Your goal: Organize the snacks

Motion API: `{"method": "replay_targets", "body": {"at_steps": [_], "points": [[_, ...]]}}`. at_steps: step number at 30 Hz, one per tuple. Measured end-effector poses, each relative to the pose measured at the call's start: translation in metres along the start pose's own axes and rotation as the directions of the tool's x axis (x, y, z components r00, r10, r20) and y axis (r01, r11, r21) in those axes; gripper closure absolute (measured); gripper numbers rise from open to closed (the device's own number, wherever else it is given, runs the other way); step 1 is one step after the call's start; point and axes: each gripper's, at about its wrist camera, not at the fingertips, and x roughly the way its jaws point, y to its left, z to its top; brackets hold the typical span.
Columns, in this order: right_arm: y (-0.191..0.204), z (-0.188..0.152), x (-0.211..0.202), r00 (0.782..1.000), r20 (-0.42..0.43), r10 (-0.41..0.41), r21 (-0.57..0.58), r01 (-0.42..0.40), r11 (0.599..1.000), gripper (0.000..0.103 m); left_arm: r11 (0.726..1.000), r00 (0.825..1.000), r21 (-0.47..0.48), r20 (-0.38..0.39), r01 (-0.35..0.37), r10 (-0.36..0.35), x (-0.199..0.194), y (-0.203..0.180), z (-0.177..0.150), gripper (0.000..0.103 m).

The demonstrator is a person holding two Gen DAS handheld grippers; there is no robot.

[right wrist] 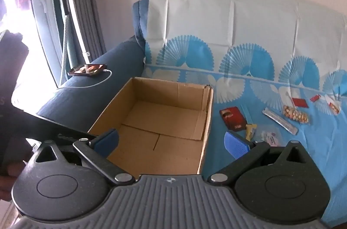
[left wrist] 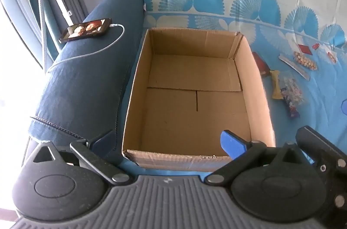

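nothing packed yet: cardboard box (left wrist: 195,98) bare, snacks (right wrist: 296,113) all on the sofa cover (right wrist: 282,142), left gripper (left wrist: 169,142) and right gripper (right wrist: 171,140) both wide apart, holding nothing.

A phone (left wrist: 86,30) with a lit screen lies on the dark blue sofa armrest (left wrist: 82,85), a white cable (left wrist: 104,48) plugged into it. Grey curtains (right wrist: 86,12) hang by the bright window (right wrist: 19,38).

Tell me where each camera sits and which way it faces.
Left wrist: on the left hand-held gripper, looking steeply down into the empty cardboard box; its own open blue fingers show.
Right wrist: on the right hand-held gripper, higher, facing the sofa back; open fingers show.
Shared: box, phone, snacks.
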Motion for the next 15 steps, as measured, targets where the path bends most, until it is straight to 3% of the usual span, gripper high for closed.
{"method": "replay_targets", "body": {"at_steps": [15], "points": [[0.0059,-0.0016,-0.0079,1.000,-0.003,0.012,-0.001,-0.012,1.000,0.000,1.000,1.000,0.008,0.004,0.002,-0.002,-0.0076,0.0021,-0.0024,0.000]]}}
